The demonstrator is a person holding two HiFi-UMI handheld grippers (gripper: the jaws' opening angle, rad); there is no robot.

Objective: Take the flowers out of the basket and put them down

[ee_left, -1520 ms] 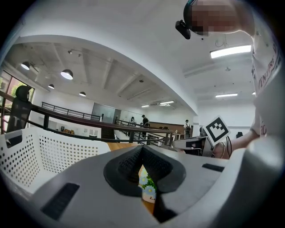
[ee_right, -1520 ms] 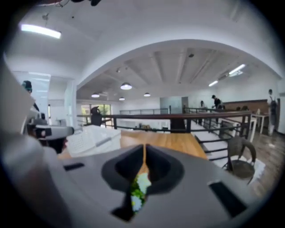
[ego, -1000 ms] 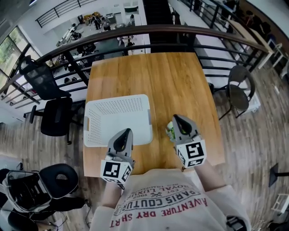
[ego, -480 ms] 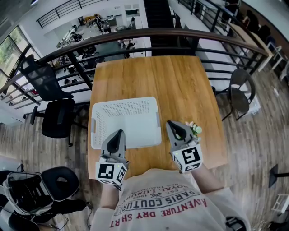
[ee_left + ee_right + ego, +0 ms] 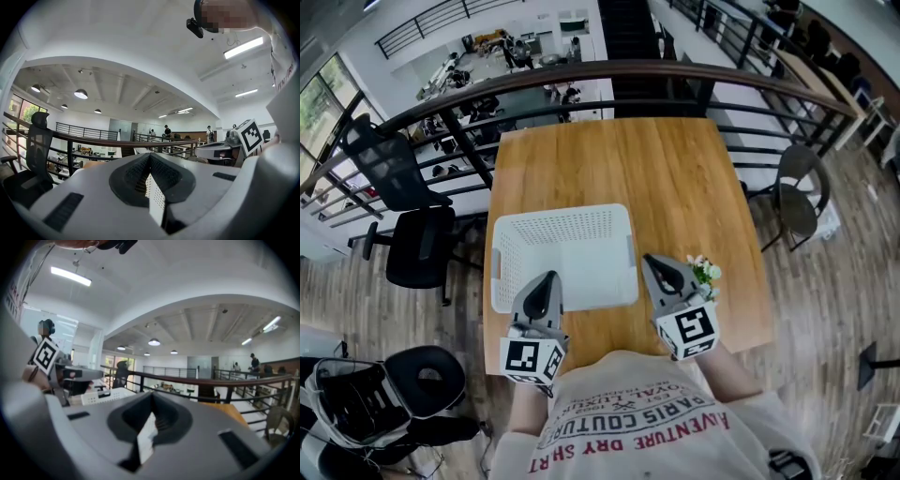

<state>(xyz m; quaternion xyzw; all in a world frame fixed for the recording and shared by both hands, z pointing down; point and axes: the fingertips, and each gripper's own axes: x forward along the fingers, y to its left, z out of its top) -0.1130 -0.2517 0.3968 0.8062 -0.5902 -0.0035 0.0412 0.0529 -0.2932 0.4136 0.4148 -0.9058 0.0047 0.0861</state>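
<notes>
The white perforated basket stands on the wooden table with nothing showing inside it. A small bunch of flowers with pale blooms and green leaves lies on the table, just right of my right gripper. That gripper is shut, with nothing between its jaws in the right gripper view. My left gripper hovers over the basket's near edge, also shut and empty. Both grippers point level, out over the railing. The basket's rim shows at the left of the right gripper view.
A dark railing runs along the table's far side, with an open drop behind it. Black office chairs stand to the left and a round chair to the right. The flowers lie close to the table's right edge.
The right gripper has drawn back and to the left off the flowers, which now lie in the open at its right. The left gripper has pulled back slightly toward me.
</notes>
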